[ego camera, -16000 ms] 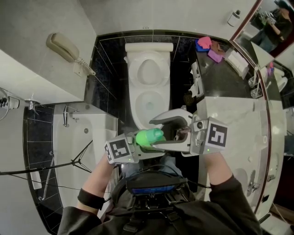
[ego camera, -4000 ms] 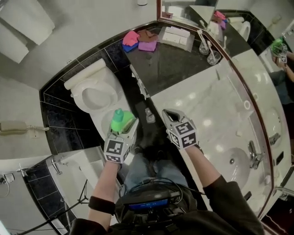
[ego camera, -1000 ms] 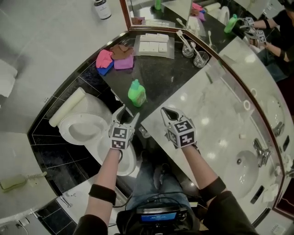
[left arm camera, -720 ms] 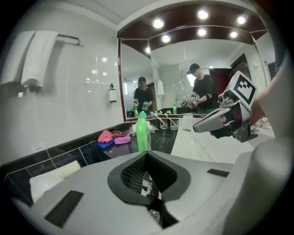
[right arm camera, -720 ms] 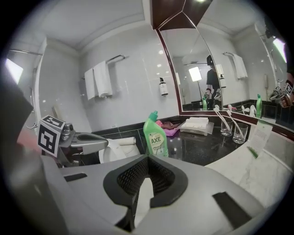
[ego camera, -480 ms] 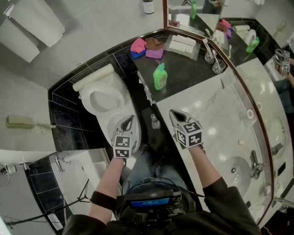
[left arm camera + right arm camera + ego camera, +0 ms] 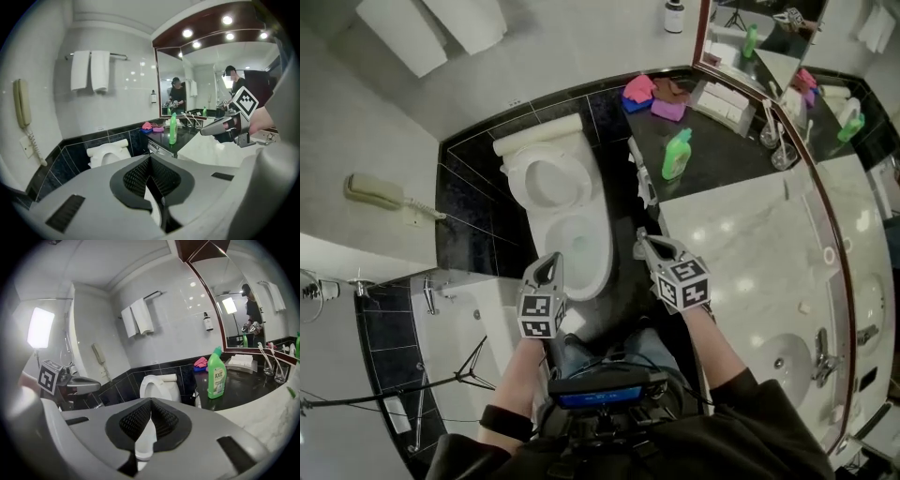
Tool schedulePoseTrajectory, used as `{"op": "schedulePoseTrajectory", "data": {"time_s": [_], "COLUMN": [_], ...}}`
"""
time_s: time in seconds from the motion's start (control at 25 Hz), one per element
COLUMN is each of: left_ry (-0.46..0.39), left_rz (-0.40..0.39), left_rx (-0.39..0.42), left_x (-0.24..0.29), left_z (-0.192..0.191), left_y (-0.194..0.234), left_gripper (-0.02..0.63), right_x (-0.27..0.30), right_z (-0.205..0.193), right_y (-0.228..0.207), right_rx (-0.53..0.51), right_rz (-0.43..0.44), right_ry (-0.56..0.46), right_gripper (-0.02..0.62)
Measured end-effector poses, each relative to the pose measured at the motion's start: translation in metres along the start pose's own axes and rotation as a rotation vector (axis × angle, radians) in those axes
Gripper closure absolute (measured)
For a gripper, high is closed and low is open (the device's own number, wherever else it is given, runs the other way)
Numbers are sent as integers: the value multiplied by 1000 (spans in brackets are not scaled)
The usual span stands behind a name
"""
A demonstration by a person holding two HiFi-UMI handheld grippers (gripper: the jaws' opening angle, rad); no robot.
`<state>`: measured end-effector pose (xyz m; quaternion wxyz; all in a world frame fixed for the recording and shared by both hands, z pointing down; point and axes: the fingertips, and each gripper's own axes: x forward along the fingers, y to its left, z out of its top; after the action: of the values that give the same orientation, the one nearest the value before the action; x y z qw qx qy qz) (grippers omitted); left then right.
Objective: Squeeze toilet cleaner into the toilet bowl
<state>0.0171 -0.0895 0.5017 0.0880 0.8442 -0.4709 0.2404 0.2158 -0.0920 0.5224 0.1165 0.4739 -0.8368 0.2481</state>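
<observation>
The left gripper [image 7: 150,174] is showing its jaws pressed together in its own view, with nothing between the dark pads. The right gripper [image 7: 151,417] is doing the same, its jaws meeting in a closed seam and carrying nothing.

In the head view, the left gripper is hovering in the lower centre of the frame, over the front edge of the toilet bowl [image 7: 581,246]. The right gripper is hanging just right of it, over the dark gap between the toilet and the marble vanity [image 7: 750,258]. The person's forearms are reaching up to them from the bottom edge.

The toilet cleaner bottle [image 7: 677,155], green with a pointed cap, is standing upright on the black counter [image 7: 727,173], right of centre in the upper part of the frame and well apart from both grippers. Pink and purple cloths [image 7: 654,96] are lying behind it against the wall, and a mirror [image 7: 759,42] is running along the counter's right side. A wall phone [image 7: 375,192] is hanging at the left, and white towels [image 7: 91,70] are hanging on a rail in the upper left of the left gripper view.
</observation>
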Motion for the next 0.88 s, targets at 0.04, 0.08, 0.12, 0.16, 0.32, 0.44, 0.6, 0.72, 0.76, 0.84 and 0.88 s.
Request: {"op": "schedulePoseTrajectory", "data": {"time_s": [0.04, 0.08, 0.12, 0.16, 0.32, 0.44, 0.6, 0.72, 0.76, 0.84, 0.88], "left_ry": [-3, -8, -13, -18, -29, -38, -42, -45, -46, -48, -49], "left_rz": [19, 37, 51, 63, 96, 116, 122, 138, 143, 154, 160], "left_rx": [-10, -17, -22, -27, -61, -82, -108, -128, -132, -139, -142], "left_x": [-6, -11, -18, -25, -59, -80, -100, -113, -116, -124, -128], "left_z": [-4, -9, -11, -13, -25, -40, -52, -63, -66, -71, -74], "left_y": [12, 24, 37, 49, 82, 102, 121, 134, 138, 145, 147], "left_gripper": [600, 600, 600, 600, 600, 600, 600, 600, 600, 600, 600], "right_x": [5, 10, 16, 23, 46, 59, 72, 75, 76, 76, 76], "right_z": [1, 1, 1, 0, -6, -3, -5, -7, -6, -6, -7], "right_y": [9, 18, 28, 38, 77, 107, 138, 155, 159, 169, 173], "right_rx": [-5, -9, -12, -15, -44, -79, -127, -129, -132, -143, -148], "right_rz": [9, 16, 21, 24, 35, 48, 57, 57, 56, 57, 58], "right_ry": [6, 10, 14, 17, 39, 51, 62, 69, 72, 78, 81], "right_gripper": [594, 594, 594, 594, 595, 595, 595, 595, 595, 595, 595]}}
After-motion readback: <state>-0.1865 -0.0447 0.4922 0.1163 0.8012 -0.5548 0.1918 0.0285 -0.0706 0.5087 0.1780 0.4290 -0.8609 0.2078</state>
